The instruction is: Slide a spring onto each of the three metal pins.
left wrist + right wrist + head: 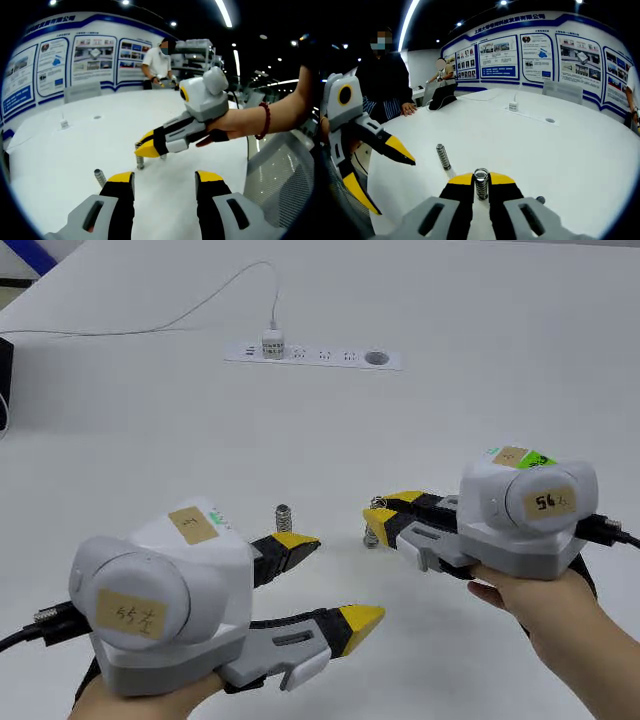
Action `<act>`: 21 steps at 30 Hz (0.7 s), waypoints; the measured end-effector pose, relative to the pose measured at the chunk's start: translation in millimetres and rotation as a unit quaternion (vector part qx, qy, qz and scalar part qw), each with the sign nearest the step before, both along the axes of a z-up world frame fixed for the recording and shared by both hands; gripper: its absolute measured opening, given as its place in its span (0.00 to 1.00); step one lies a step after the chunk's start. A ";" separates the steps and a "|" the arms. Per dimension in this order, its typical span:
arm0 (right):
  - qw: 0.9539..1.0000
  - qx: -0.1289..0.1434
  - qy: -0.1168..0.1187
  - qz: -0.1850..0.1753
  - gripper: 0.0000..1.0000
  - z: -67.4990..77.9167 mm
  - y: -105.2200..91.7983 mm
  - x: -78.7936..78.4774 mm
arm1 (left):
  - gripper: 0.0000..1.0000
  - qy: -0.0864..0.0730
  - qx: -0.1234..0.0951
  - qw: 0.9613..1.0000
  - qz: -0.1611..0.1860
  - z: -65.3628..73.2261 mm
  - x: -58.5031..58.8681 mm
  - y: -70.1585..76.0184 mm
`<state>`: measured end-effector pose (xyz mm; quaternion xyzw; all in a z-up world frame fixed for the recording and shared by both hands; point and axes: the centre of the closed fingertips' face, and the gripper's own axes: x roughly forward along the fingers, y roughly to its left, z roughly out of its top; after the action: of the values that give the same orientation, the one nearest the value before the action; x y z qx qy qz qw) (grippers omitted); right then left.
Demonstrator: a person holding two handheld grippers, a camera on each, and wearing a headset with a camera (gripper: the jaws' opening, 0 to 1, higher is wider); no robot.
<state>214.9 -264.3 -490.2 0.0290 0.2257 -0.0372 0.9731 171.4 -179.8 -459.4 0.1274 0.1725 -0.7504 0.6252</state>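
Observation:
My right gripper (481, 181) is shut on an upright coil spring (481, 183), held low over the white table (150, 430). In the head view this spring (371, 535) sits just under the right gripper (380, 512). A second spring (284, 517) stands upright on the table between the two grippers; it is the spring (442, 156) left of my right jaws and the spring (100, 177) beside my left jaw. My left gripper (165, 177) is open with nothing between its jaws, and in the head view the left gripper (332, 578) is at the lower left. A small dark pin-like piece (540, 200) lies by the right jaw.
A white power strip (312, 355) with a plugged charger (272, 340) and cable lies at the far side of the table. People stand and sit beyond the table (395, 80). A mesh chair back (280, 170) is at the right.

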 end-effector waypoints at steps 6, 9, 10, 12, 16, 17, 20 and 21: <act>1.000 0.001 0.012 0.002 0.12 -9.5 1.3 -1.0 | 0.50 0.000 0.000 1.000 0.001 -0.3 1.2 -0.1; 1.000 -0.004 0.018 0.005 0.12 -12.1 2.2 -1.8 | 0.49 0.000 0.001 1.000 0.001 -0.5 1.7 -0.1; 1.000 -0.004 0.018 0.004 0.12 -12.2 2.3 -1.8 | 0.49 0.000 0.001 1.000 0.002 -0.5 1.7 -0.1; 1.000 -0.002 0.017 0.001 0.12 -12.0 1.7 -1.5 | 0.49 0.000 0.001 1.000 0.002 -0.8 1.7 -0.2; 1.000 0.005 0.019 0.001 0.13 -13.2 2.5 -1.5 | 0.49 0.000 0.004 1.000 0.001 -1.8 0.9 -0.3; 1.000 0.005 0.020 -0.001 0.16 -13.5 2.4 -1.9 | 0.49 -0.001 0.004 1.000 0.000 -1.9 0.6 -0.3; 1.000 0.011 0.014 0.000 0.24 -9.2 4.9 -4.1 | 0.48 -0.001 0.002 1.000 0.002 -1.2 0.3 -0.6; 1.000 0.018 0.010 0.001 0.24 -5.6 6.9 -5.3 | 0.47 -0.002 0.000 1.000 0.002 -0.5 -0.1 -1.0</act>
<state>209.6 -257.3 -495.8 0.0459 0.2358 -0.0323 0.9702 171.3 -180.9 -460.0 0.1286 0.1709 -0.7492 0.6269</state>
